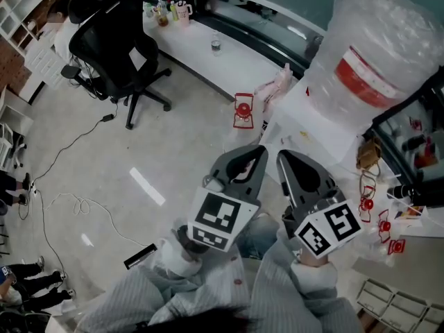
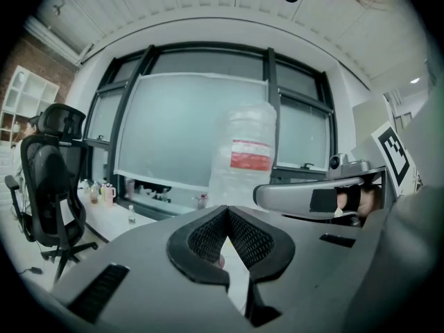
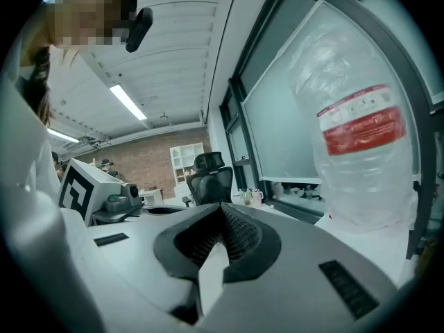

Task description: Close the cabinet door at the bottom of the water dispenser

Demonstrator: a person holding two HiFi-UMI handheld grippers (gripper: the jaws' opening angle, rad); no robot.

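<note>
The water dispenser's white body [image 1: 313, 120] stands at the upper right of the head view, with a plastic-wrapped bottle [image 1: 388, 47] bearing a red label on top. That bottle also shows in the left gripper view [image 2: 243, 159] and the right gripper view [image 3: 355, 151]. The cabinet door at the bottom is in no view. Both grippers are held side by side, close in front of the dispenser and about level. My left gripper [image 1: 261, 150] [image 2: 227, 211] is shut, tips touching, with nothing between them. My right gripper [image 1: 283, 156] [image 3: 222, 207] is shut and empty too.
A black office chair [image 1: 114, 47] stands at the upper left beside a long white desk [image 1: 208, 54] under the window, with cups and a small bottle on it. A red item [image 1: 243, 111] sits on the floor by the dispenser. Cables [image 1: 76, 203] trail at the left. Clutter [image 1: 371, 207] lies at the right.
</note>
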